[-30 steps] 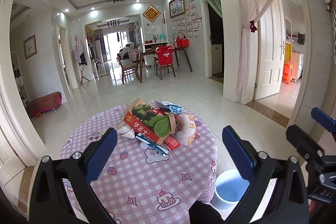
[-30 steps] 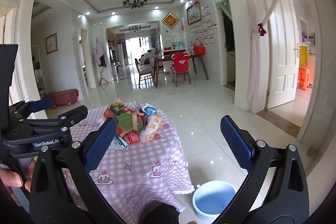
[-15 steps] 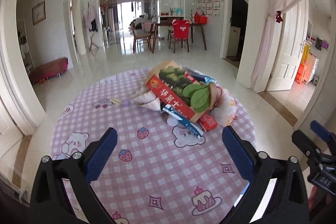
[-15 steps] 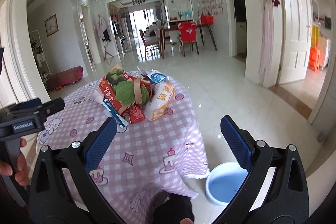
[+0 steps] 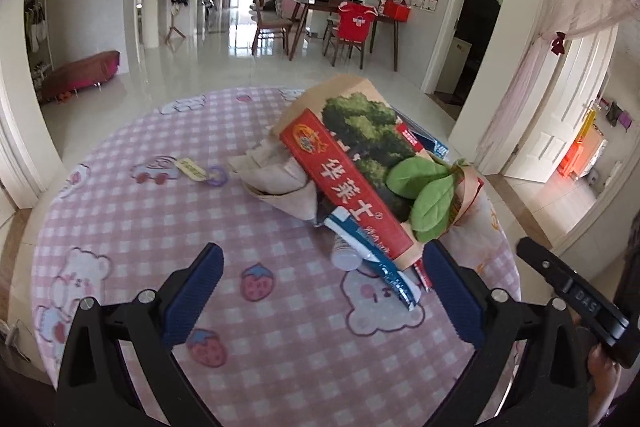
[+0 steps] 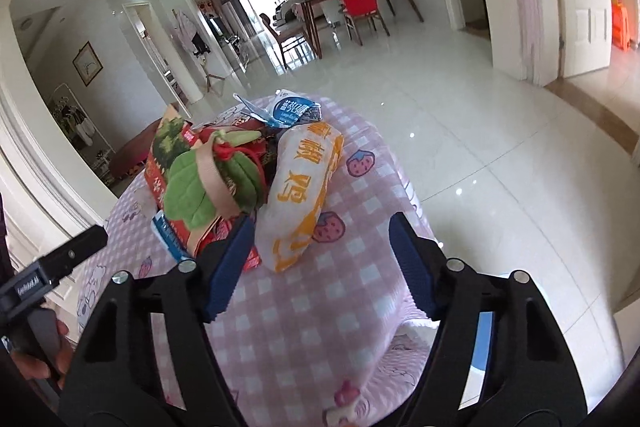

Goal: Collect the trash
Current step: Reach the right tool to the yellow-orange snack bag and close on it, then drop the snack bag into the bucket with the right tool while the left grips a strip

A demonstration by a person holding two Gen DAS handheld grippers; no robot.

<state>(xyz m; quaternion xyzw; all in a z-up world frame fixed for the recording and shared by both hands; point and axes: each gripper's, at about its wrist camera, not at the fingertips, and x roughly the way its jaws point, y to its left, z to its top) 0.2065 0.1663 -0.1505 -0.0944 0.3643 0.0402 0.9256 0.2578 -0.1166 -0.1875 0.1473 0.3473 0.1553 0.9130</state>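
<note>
Both claws hang spread wide above the round table with the pink checked cloth (image 5: 120, 227), and neither pinches anything. Seen from the left gripper (image 5: 320, 291), a small paper tag with a purple ring (image 5: 200, 172) lies far ahead of its left finger. Ahead and slightly to the right is the heap of trash: crumpled brown paper (image 5: 276, 179), then a red and green carton with Chinese letters (image 5: 352, 179) that carries green fabric leaves (image 5: 428, 195), and under its near end a blue and white wrapper (image 5: 380, 263), just before the right finger. Seen from the right gripper (image 6: 320, 263), the same carton (image 6: 168, 155) is ahead on the left, its left finger (image 6: 228, 267) is close beside small red packets (image 6: 252, 261), a white and orange bag (image 6: 304, 187) lies just ahead between the fingers, and a blue and white milk carton (image 6: 294, 111) is behind it. A light blue bucket (image 6: 482, 339) shows below the right finger, off the table.
</note>
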